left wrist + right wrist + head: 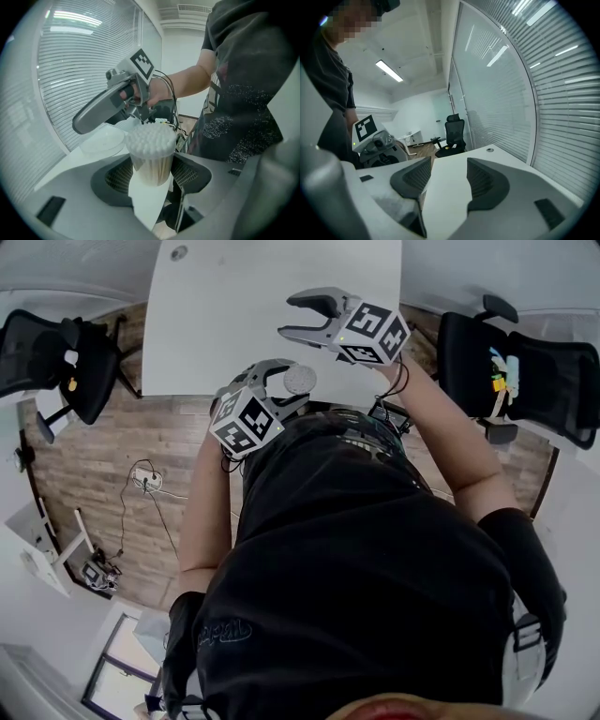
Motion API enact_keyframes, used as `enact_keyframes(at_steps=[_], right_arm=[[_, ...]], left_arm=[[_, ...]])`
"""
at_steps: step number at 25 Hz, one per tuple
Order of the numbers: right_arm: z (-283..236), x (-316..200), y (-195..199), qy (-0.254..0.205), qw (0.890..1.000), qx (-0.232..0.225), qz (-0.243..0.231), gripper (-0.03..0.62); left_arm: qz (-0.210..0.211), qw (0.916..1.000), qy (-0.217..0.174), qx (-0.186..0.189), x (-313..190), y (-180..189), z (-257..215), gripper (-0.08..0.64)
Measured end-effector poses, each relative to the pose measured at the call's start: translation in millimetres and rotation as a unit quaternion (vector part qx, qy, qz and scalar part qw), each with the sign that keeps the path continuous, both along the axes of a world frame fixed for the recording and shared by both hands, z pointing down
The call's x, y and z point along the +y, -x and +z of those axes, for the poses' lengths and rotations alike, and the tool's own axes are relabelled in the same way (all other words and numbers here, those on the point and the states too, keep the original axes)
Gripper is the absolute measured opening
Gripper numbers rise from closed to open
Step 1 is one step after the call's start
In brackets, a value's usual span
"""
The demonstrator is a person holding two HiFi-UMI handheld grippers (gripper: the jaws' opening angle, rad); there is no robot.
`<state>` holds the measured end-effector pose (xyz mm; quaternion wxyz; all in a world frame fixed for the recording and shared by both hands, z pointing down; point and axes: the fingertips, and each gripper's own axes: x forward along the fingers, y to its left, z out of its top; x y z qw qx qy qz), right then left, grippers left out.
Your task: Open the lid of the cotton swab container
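Cotton swab container [150, 152] sits pinched inside left gripper [152, 177]; right gripper [449, 180] gapes empty.

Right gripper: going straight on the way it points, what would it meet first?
Most likely the bare white table top, a little ahead; the right gripper has open jaws holding nothing. Depth is uncertain.

Clear glossy plastic cotton swab container [151, 169] between ribbed matt fingers [117, 176]; fluffy cotton tips [150, 138]; smooth matt counter [234, 315] beyond.
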<state>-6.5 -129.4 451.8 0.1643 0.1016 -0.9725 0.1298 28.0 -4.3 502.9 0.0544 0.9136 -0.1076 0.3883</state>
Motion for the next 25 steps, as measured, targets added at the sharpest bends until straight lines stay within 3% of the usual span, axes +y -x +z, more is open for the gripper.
enact_keyframes(at_steps=[5,11,15,25], right_arm=[[-0.3,3.2,1.7,-0.004,1.000,0.003,0.000,0.253],[-4.8,9.0,1.0,-0.007,1.000,0.000,-0.003,0.253],[-7.7,13.6,-7.8,-0.015,1.000,-0.001,0.005,0.252],[-3.7,19.8,-24.0,-0.023,0.999,0.007,0.044,0.185]], left_arm=[[-0.001,1.0000,0.003,-0.001,1.8,2.5,4.3,0.264],[-0.043,0.9980,0.029,0.035,-8.9,4.1,-0.2,0.264],[-0.056,0.9974,0.028,0.036,-13.1,5.4,-0.2,0.264],[-0.096,0.9944,0.019,0.040,-26.3,15.1,-4.8,0.265]])
